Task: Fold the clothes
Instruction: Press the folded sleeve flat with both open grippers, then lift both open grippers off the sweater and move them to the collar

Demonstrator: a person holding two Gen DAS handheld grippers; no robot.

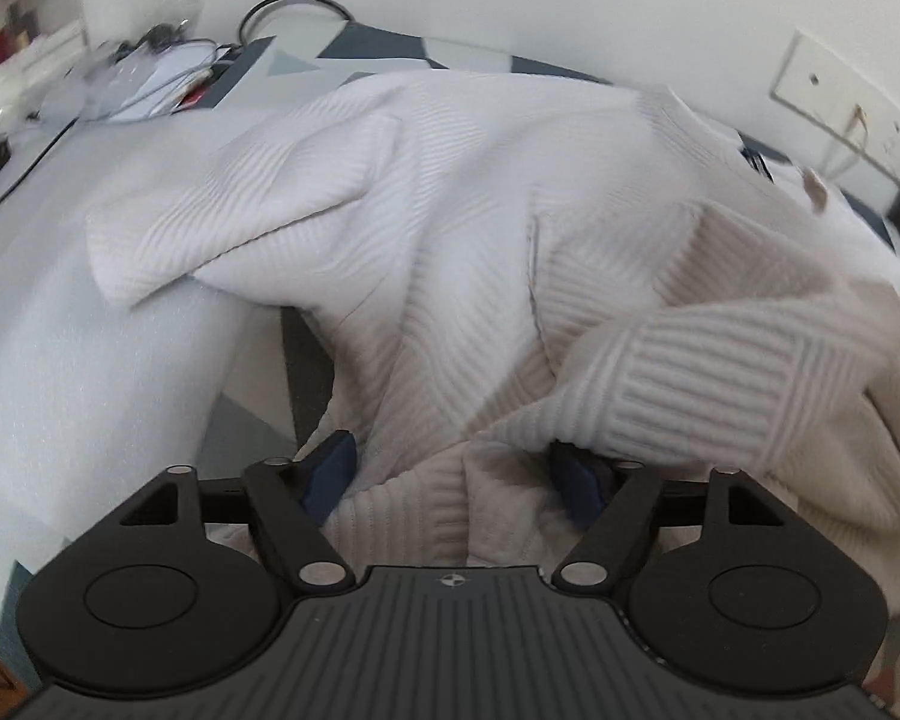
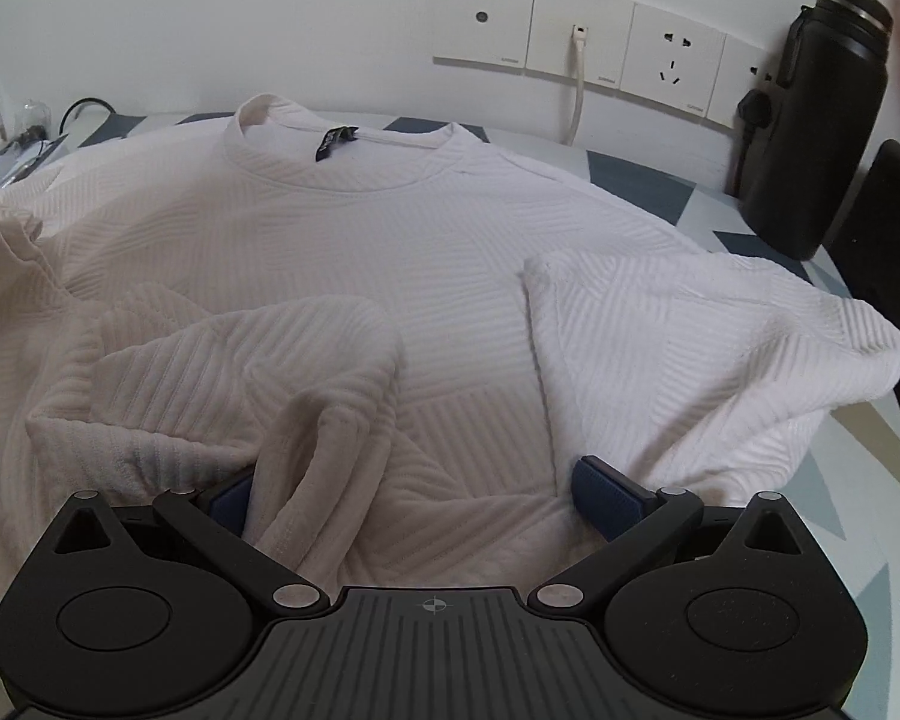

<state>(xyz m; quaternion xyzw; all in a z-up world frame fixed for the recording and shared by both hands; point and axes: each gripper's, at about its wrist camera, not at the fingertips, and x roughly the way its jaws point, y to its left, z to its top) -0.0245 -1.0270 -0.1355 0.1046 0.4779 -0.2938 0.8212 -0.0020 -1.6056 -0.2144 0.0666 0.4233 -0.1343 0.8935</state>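
A white ribbed sweater (image 2: pixel 390 228) lies front up on the table, its collar (image 2: pixel 342 162) with a black label toward the wall. The right sleeve (image 2: pixel 690 330) is folded in over the body. My right gripper (image 2: pixel 417 498) is open at the hem, with fabric lying loose between its wide blue pads (image 2: pixel 606 498). In the left wrist view the sweater (image 1: pixel 450 180) is bunched and raised off the table. My left gripper (image 1: pixel 453 474) is shut on a thick gather of its hem, and a ribbed fold (image 1: pixel 690 390) drapes over the right finger.
A black bottle (image 2: pixel 810 120) stands at the back right under wall sockets (image 2: pixel 672 60), with a white cable (image 2: pixel 576 102) plugged in. Cables and clutter (image 1: pixel 150 72) crowd the far left corner. A white sheet (image 1: pixel 60 330) covers the left side; the patterned tablecloth (image 2: pixel 858 456) shows at right.
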